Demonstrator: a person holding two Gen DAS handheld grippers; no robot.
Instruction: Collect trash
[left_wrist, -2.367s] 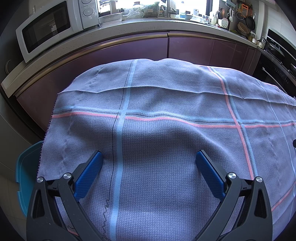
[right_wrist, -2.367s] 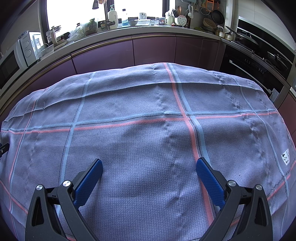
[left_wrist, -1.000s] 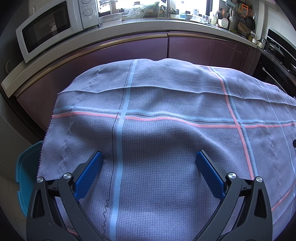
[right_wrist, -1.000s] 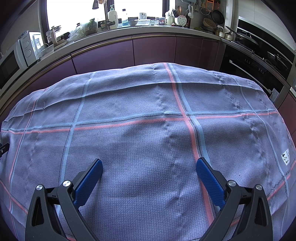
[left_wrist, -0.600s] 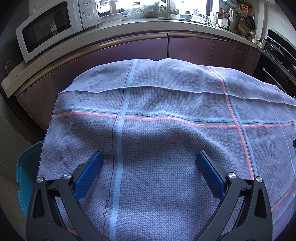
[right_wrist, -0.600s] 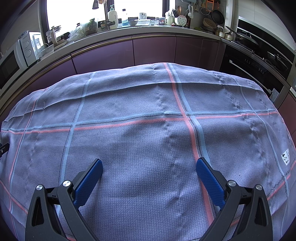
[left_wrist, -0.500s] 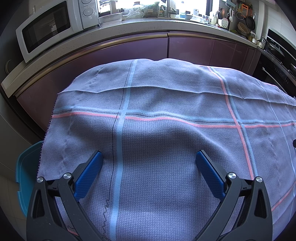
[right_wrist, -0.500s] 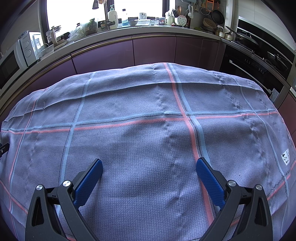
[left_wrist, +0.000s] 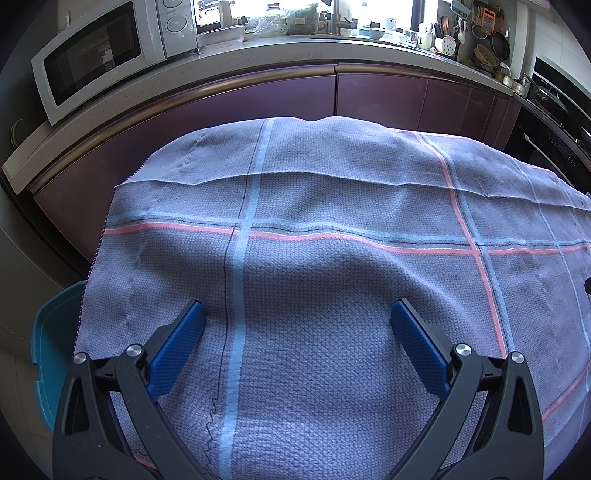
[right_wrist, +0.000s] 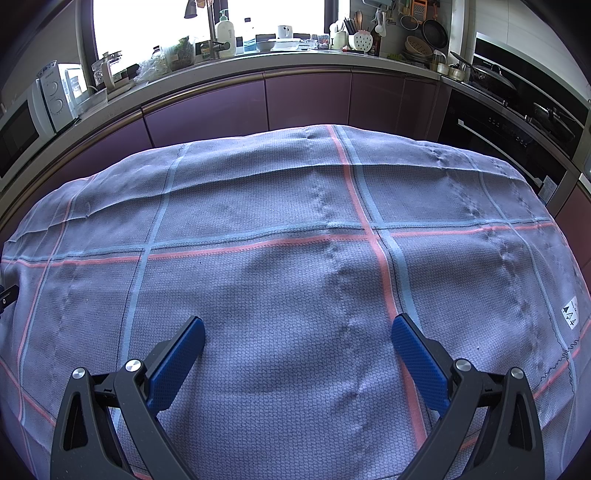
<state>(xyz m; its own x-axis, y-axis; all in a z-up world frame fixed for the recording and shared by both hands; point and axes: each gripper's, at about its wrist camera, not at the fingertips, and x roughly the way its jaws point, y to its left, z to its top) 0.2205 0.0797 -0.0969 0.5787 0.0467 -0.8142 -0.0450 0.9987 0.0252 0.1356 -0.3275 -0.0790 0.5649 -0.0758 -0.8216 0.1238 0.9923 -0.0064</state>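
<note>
Two grippers are being held low over a grey-violet cloth (left_wrist: 332, 206) that is covering the whole work surface. The left gripper (left_wrist: 297, 314) is being kept with its blue fingers (left_wrist: 177, 347) spread wide, and nothing is being held between them. The right gripper (right_wrist: 297, 328) is being kept in the same manner, its fingers (right_wrist: 417, 354) wide apart over the cloth (right_wrist: 295, 221) and empty. No trash is being shown on the cloth in either view, so its place cannot be told. Pink and light blue stripes are being crossed over the fabric. At the left edge of the cloth, lower down, part of a teal container (left_wrist: 55, 332) is being seen. Behind, a curved counter with purple cabinets (left_wrist: 258, 96) is being shown, and a white microwave (left_wrist: 99, 55) is standing on it.
</note>
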